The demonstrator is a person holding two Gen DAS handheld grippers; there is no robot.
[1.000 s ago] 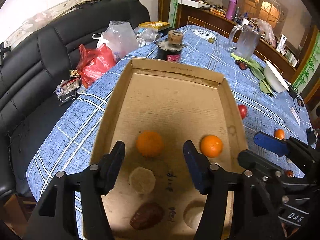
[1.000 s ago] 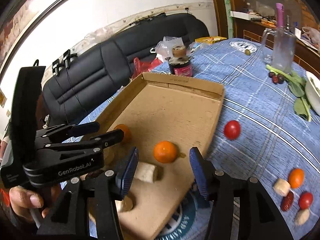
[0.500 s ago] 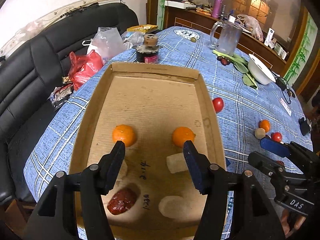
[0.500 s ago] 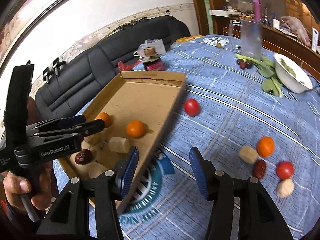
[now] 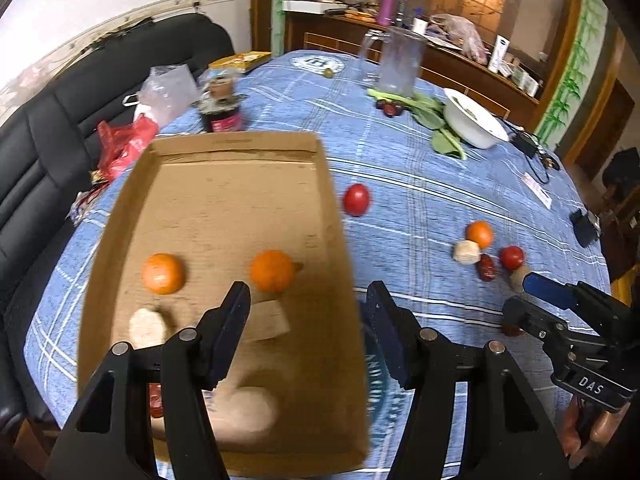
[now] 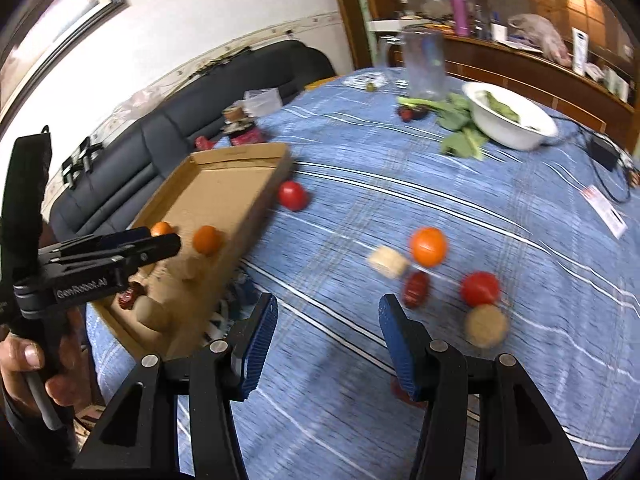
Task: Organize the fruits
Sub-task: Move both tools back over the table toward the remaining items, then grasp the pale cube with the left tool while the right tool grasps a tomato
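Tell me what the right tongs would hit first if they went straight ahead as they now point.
Probably the bare blue tablecloth first. The open right tongs aim just left of the loose cluster, so the pale chunk and red date lie nearest that line. Depth is unclear.

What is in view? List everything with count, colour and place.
tray: 1, brown cardboard, table's left
oranges in tray: 2, orange, mid-floor
pale chunks in tray: 3, beige, near end, blurred
date in tray: 1, dark red, near corner, partly hidden
lone tomato: 1, red, beside the tray
loose cluster: orange, tomato, date, two beige chunks, on cloth at right
bowl: 1, white, far right
leaves: green, beside the bowl
pitcher: 1, clear, far edge
jar: 1, dark, behind the tray
tablecloth: blue plaid
sofa: black, left
left gripper: open, empty
right gripper: open, empty
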